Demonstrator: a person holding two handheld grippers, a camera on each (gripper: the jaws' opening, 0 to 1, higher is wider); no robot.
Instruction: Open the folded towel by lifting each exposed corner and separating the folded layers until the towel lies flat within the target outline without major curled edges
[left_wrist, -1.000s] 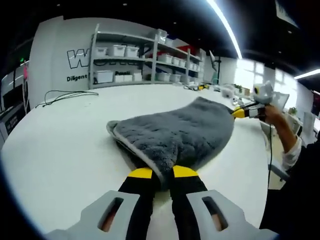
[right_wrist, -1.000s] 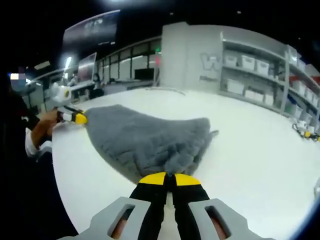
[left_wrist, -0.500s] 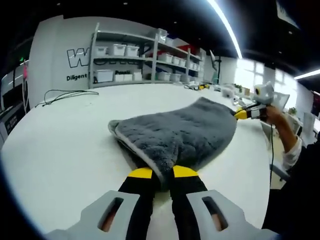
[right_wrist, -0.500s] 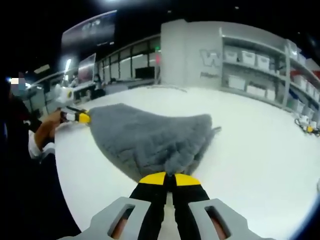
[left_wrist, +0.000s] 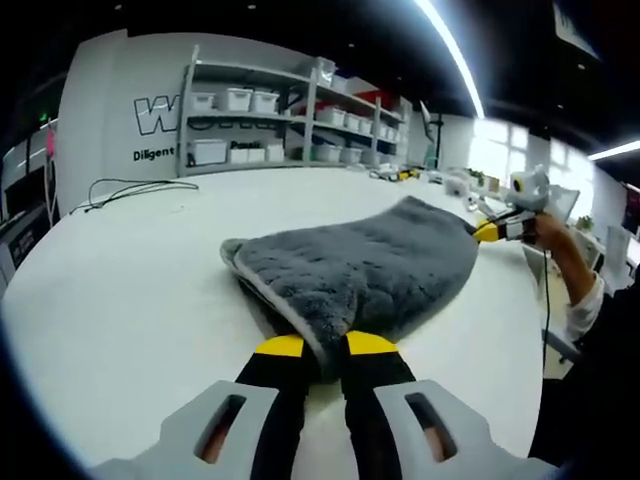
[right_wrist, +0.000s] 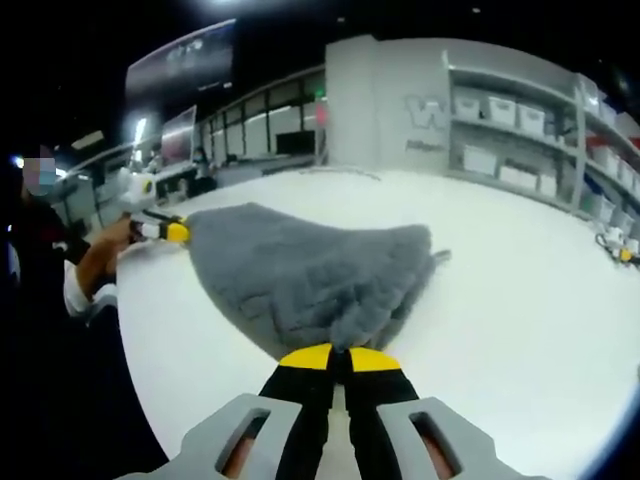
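Observation:
A fluffy grey towel (left_wrist: 365, 265) lies folded on the round white table (left_wrist: 130, 290), with a pale edge showing along its left side. My left gripper (left_wrist: 318, 346) is shut on the towel's near corner, yellow tips pinching the pile. At the far right corner, my right gripper (left_wrist: 492, 231) shows in a hand. In the right gripper view the same towel (right_wrist: 305, 270) spreads out ahead, and my right gripper (right_wrist: 338, 357) is shut on its near corner. My left gripper (right_wrist: 172, 232) shows at the towel's far left corner, held by a hand.
Shelves with white bins (left_wrist: 270, 125) stand beyond the table. A black cable (left_wrist: 130, 190) lies on the far left of the tabletop. Small items (left_wrist: 450, 182) sit near the far right edge. The person's arm (left_wrist: 572, 270) is at the table's right rim.
The towel has stretched slightly between the two grippers, and its far folded edge has crept a little to the right in the left gripper view. Both grippers stay shut on their corners.

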